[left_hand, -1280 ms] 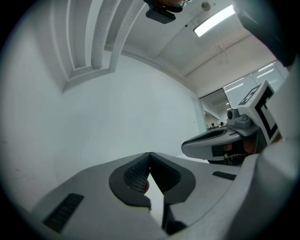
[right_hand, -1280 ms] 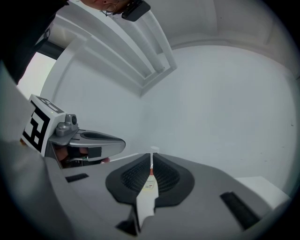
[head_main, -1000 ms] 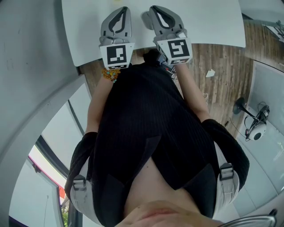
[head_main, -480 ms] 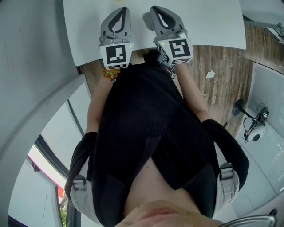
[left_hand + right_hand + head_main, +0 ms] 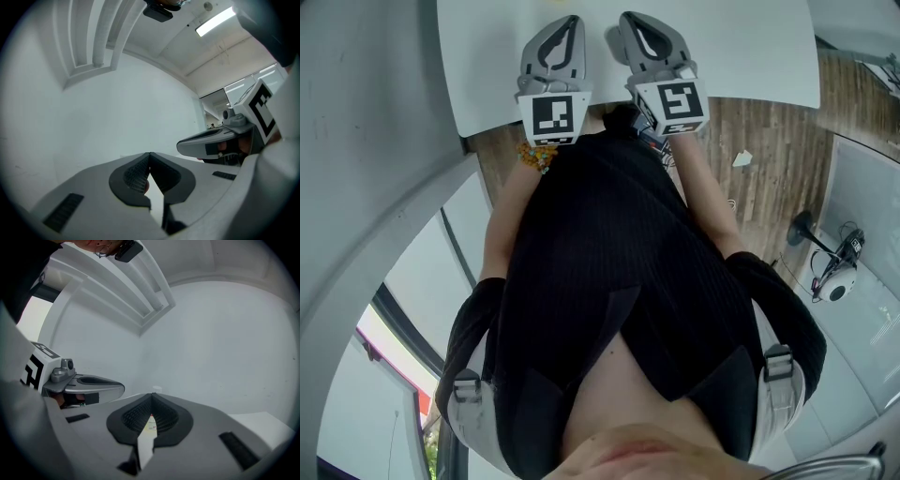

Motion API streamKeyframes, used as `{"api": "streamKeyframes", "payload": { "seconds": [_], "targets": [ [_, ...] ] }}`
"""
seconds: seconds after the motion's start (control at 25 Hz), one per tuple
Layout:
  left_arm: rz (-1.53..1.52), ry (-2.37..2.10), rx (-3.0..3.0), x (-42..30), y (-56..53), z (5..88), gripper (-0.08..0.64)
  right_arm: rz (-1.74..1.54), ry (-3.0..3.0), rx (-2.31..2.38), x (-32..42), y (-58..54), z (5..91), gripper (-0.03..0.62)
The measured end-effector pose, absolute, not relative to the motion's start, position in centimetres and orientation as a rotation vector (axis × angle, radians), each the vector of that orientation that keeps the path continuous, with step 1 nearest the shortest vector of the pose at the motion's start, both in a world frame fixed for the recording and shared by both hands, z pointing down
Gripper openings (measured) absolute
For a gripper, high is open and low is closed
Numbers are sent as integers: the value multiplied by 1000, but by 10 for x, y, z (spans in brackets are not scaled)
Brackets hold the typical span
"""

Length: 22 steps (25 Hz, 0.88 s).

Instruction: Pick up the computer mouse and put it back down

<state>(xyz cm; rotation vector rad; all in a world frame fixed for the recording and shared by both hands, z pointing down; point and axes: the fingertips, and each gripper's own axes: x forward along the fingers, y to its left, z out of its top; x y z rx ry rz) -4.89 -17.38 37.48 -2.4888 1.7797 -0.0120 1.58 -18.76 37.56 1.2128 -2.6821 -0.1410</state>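
Observation:
No computer mouse shows in any view. Both grippers are held level, side by side, over the near edge of the white table (image 5: pixel 750 56). My left gripper (image 5: pixel 573 20) is shut, its tips meeting with nothing between them, as the left gripper view (image 5: pixel 149 153) also shows. My right gripper (image 5: pixel 622 17) is likewise shut and empty, which the right gripper view (image 5: pixel 151 394) confirms. Each gripper view catches the other gripper beside it: the right gripper (image 5: pixel 208 139) and the left gripper (image 5: pixel 93 384). A small pale speck (image 5: pixel 155 389) lies on the table beyond the right jaws; what it is cannot be told.
A plain white wall (image 5: pixel 117 103) rises just beyond the table. Wooden floor (image 5: pixel 769 159) lies to the right of the person, with a scrap of paper (image 5: pixel 742 157) and a small stand with cables (image 5: pixel 825 272). The person's black garment (image 5: pixel 609 281) fills the lower head view.

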Motion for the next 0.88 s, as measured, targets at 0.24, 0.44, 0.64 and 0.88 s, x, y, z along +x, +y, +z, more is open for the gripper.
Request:
{"api": "streamKeyframes", "payload": {
  "seconds": [0.24, 0.44, 0.64, 0.88],
  "targets": [
    [-20, 1783, -2494, -51, -173, 378, 3, -146, -2668, 1223, 18, -190, 378, 26],
    [-19, 1786, -2498, -52, -173, 379, 3, -139, -2667, 1216, 18, -190, 381, 26],
    [-23, 1784, -2498, -50, -172, 380, 3, -135, -2689, 1236, 21, -188, 377, 26],
    [-50, 1779, -2501, -48, -164, 383, 3, -123, -2678, 1256, 24, -186, 378, 26]
  ]
}}
